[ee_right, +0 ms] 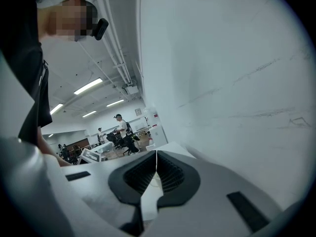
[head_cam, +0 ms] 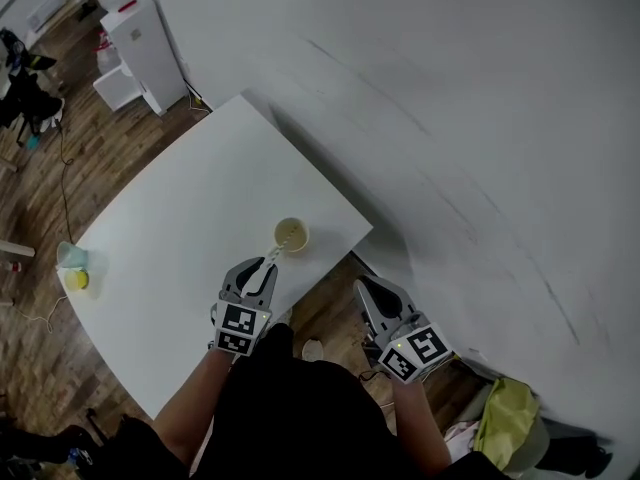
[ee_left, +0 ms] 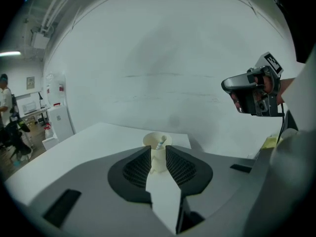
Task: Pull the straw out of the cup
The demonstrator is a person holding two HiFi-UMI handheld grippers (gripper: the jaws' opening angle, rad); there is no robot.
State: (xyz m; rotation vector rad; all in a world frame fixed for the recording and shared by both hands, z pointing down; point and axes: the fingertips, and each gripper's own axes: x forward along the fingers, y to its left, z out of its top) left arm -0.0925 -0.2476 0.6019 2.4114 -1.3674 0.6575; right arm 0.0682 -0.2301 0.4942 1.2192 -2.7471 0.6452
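The task is only beginning; nothing of the pulling is done yet. The pale yellow cup (head_cam: pixel 291 234) is standing upright on the white table (head_cam: pixel 190 228), near the edge that faces the person, and the straw (head_cam: pixel 283 244) is sitting inside it, leaning on the rim toward the person.

The left gripper (head_cam: pixel 268 264) is hovering just before the cup, with its jaws apart by a narrow gap. In the left gripper view, the cup (ee_left: pixel 157 161) is showing in the gap of the left gripper (ee_left: pixel 158 148), and the striped top of the straw (ee_left: pixel 161 143) is rising a little over the rim. I cannot tell if the jaw tips are touching the cup; they are not closing on the straw.

The right gripper (head_cam: pixel 366 286) is hanging beside the table, over the wooden floor (head_cam: pixel 330 318), well apart from the cup. In its own view the right gripper (ee_right: pixel 156 153) is keeping its jaws together with nothing between them.

What is left, in my judgement, is the whole work: closing the jaws on the straw's top, then lifting it clear of the cup, perhaps while the other gripper is steadying the cup.
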